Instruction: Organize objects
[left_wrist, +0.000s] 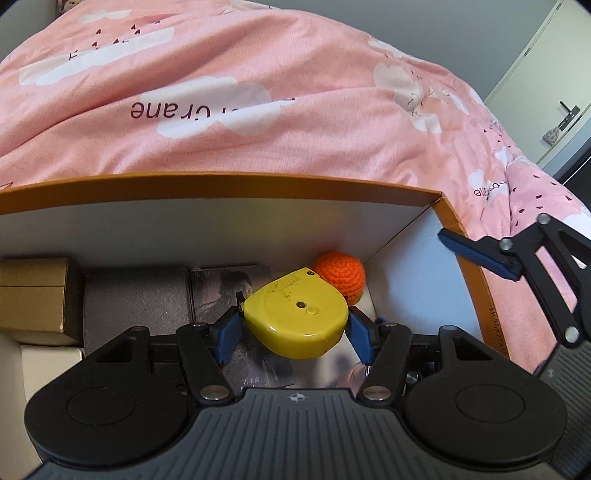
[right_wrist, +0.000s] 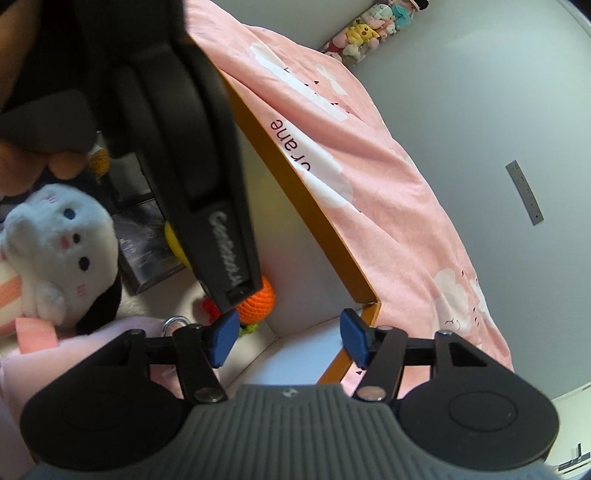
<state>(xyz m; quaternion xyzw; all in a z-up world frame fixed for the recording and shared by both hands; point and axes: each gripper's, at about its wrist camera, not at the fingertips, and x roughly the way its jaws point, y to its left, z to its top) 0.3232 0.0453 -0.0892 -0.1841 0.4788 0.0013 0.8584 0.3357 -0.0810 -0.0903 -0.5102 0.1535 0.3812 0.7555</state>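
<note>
My left gripper (left_wrist: 293, 326) is shut on a yellow tape measure (left_wrist: 297, 317) and holds it inside the orange-rimmed white box (left_wrist: 258, 184), above a dark photo booklet (left_wrist: 221, 286). An orange crocheted ball (left_wrist: 341, 275) lies in the box's far right corner; it also shows in the right wrist view (right_wrist: 258, 301). My right gripper (right_wrist: 288, 336) is open and empty over the box's corner (right_wrist: 369, 299). The left gripper's body (right_wrist: 192, 147) crosses the right wrist view and hides most of the tape measure (right_wrist: 173, 240).
A gold box (left_wrist: 35, 295) and a grey case (left_wrist: 136, 306) lie at the box's left. A white plush cat (right_wrist: 59, 243) and pink soft items (right_wrist: 74, 350) fill the near side. A pink quilt (left_wrist: 258, 92) surrounds the box.
</note>
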